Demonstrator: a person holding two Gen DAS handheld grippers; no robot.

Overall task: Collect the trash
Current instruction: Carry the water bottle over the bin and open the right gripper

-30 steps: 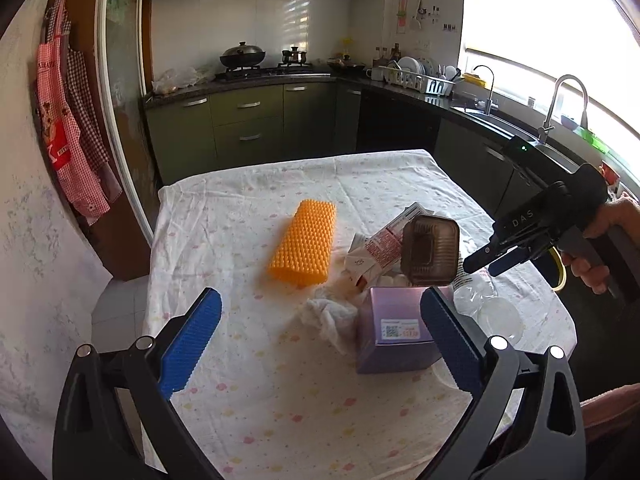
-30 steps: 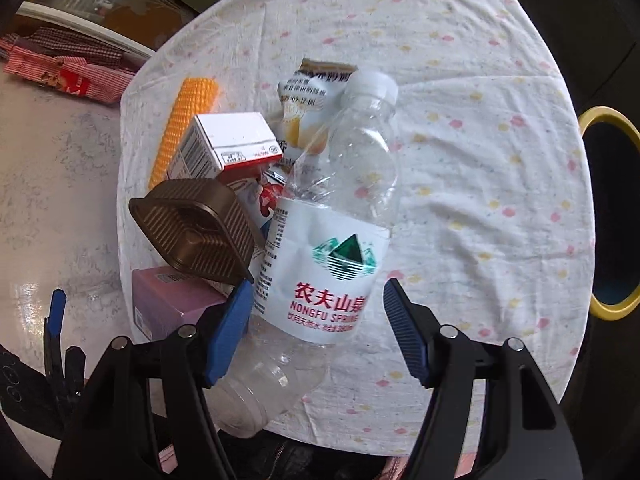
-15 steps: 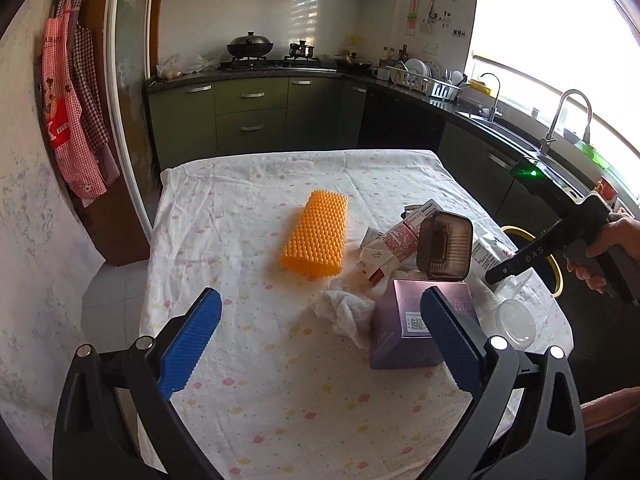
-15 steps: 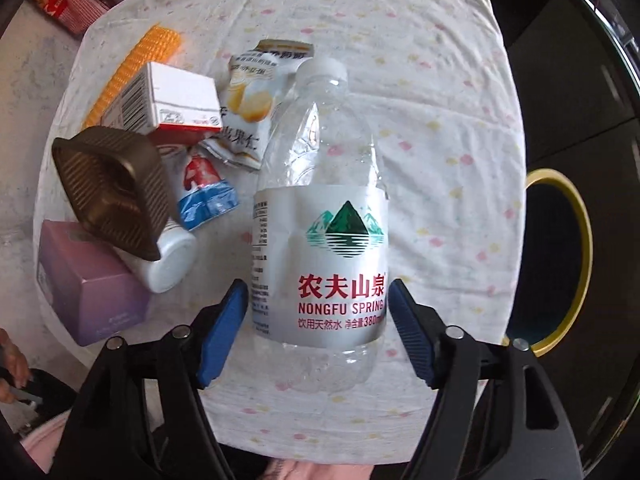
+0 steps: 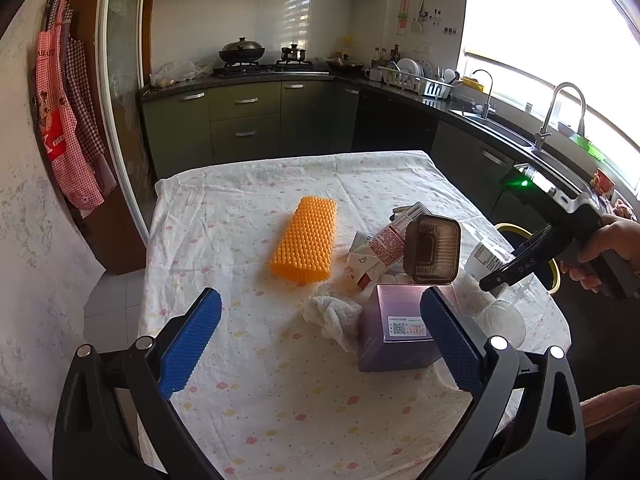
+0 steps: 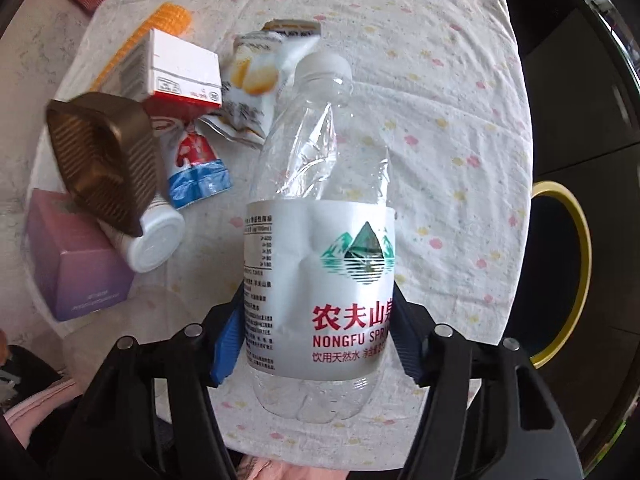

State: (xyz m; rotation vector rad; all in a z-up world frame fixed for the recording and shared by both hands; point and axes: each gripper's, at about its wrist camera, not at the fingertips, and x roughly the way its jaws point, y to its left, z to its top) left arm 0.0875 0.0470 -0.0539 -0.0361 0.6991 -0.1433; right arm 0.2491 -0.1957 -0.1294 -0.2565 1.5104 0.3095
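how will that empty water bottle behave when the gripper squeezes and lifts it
The water bottle looks empty, so it is probably very light. Its clear wall is already creased above the label, so it will likely buckle as the right gripper closes. The smooth label may slip against the pads.

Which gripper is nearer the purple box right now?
Left. The left gripper hovers open just short of the purple box; the right gripper is beyond it, clamped on the water bottle.

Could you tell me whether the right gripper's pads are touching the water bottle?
Touching: the right wrist view shows both blue pads pressed against the water bottle.
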